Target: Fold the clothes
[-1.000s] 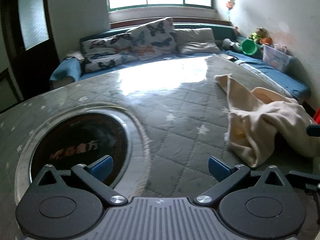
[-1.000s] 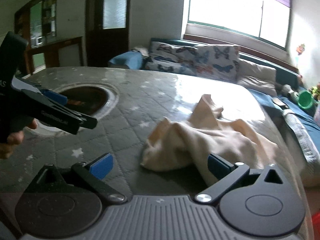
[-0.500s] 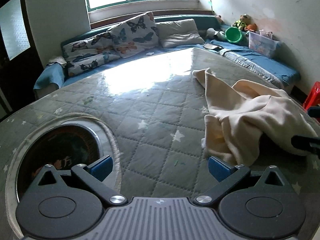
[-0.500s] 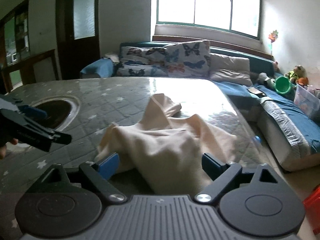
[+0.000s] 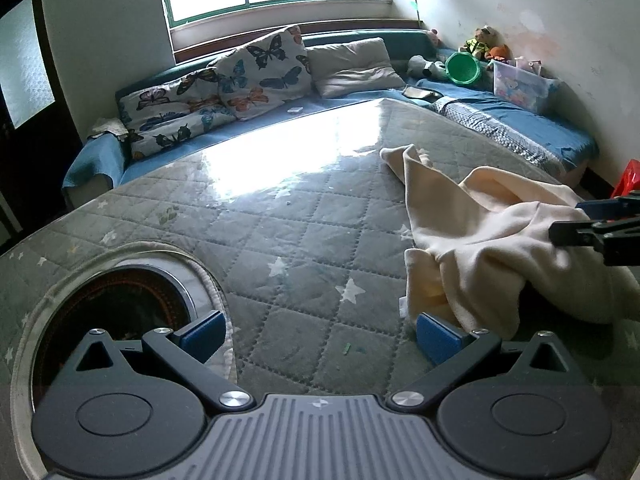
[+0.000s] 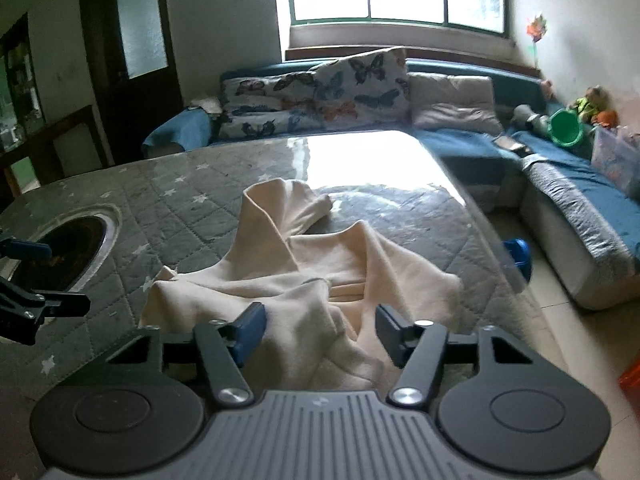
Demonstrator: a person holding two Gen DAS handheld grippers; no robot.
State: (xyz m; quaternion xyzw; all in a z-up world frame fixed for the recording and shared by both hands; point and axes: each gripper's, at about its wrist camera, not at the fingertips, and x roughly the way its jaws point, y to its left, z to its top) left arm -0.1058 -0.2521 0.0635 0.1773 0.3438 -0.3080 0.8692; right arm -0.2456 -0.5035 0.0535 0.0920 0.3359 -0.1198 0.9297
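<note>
The right tongs [image 6: 318,334] are seen closing, with a raised fold of the cream garment [image 6: 304,276] between the blue pads, though no firm pinch is shown yet. The left tongs [image 5: 318,334] are held wide open over the quilted desk [image 5: 280,248], with nothing between them. The garment is lying crumpled near the desk's right edge. It is judged to be soft, light and limp, likely fleece, so a hem or corner is best taken, not the bunched middle. Its outline is buried in folds; sleeves and hem cannot be told apart, and the near edge is hidden behind the tongs.
</note>
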